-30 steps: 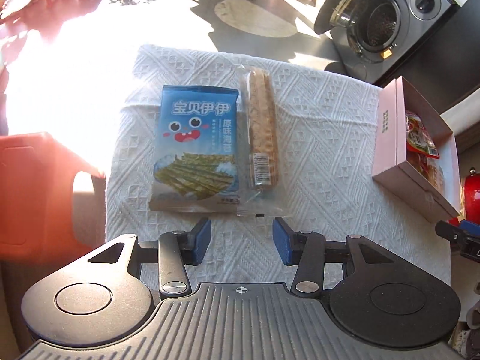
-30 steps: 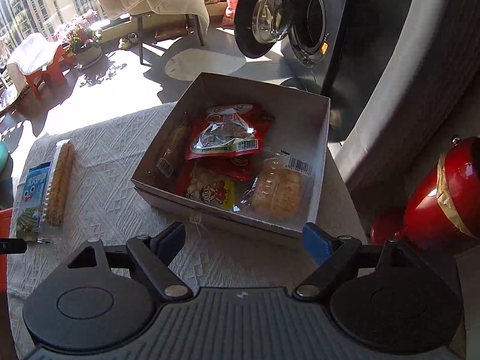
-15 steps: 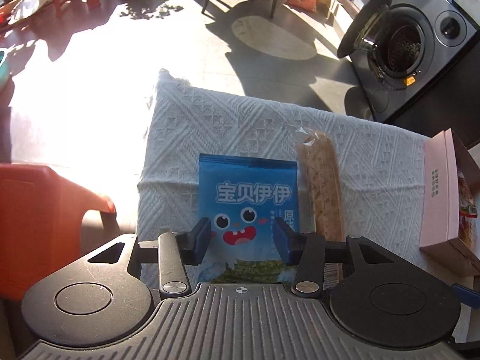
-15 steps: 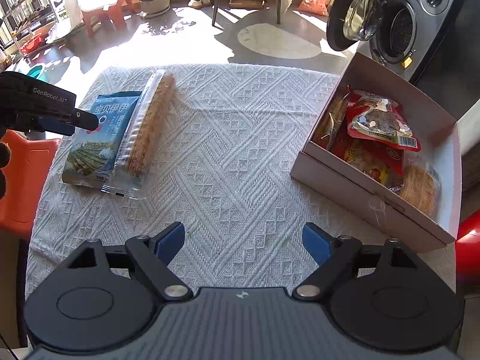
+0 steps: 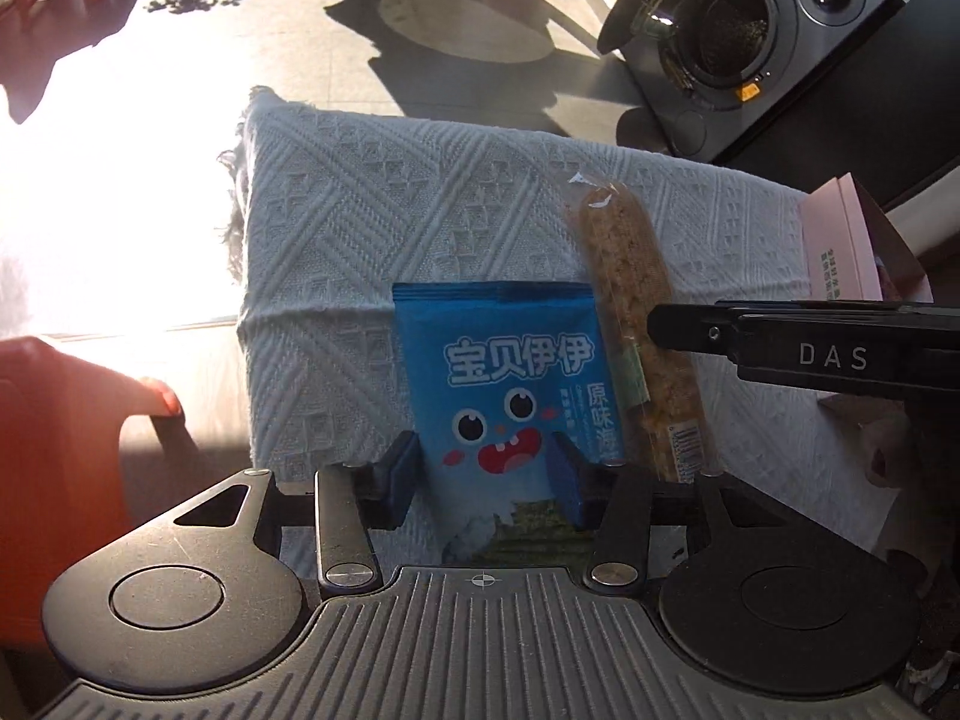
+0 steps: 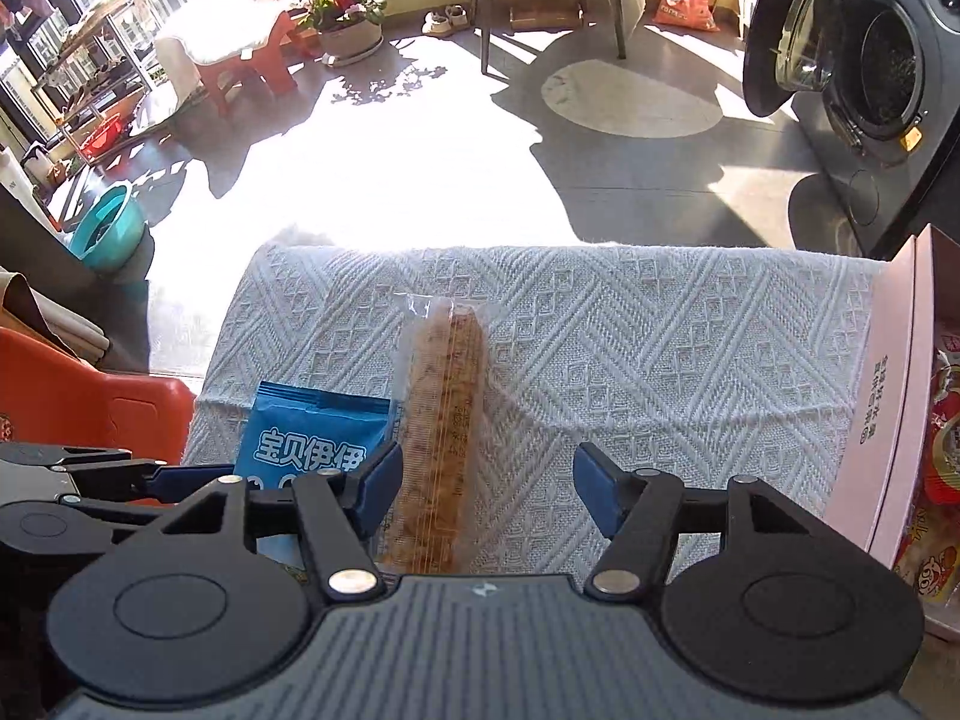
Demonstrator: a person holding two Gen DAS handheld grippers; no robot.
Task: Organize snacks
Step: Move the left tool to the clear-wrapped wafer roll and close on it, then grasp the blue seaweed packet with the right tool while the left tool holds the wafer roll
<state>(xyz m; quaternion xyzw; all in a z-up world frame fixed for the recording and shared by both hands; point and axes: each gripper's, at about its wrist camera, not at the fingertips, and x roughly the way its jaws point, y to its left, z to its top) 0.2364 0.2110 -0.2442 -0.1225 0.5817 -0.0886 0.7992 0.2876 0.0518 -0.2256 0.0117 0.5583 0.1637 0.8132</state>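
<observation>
Blue seaweed snack packet (image 5: 510,396): flat on my white textured tablecloth (image 5: 372,228), printed face up, showing a cartoon monster and white lettering. Long clear-wrapped cracker bar (image 5: 636,324): lies flat just beside the packet's right edge, running lengthwise away from me, barcode at the near end. Pink open box (image 6: 888,396): stands at the cloth's right side, well apart from both, holding several red-wrapped snacks (image 6: 942,480).

Harsh sunlight, blown-out floor glare, fisheye warp
</observation>
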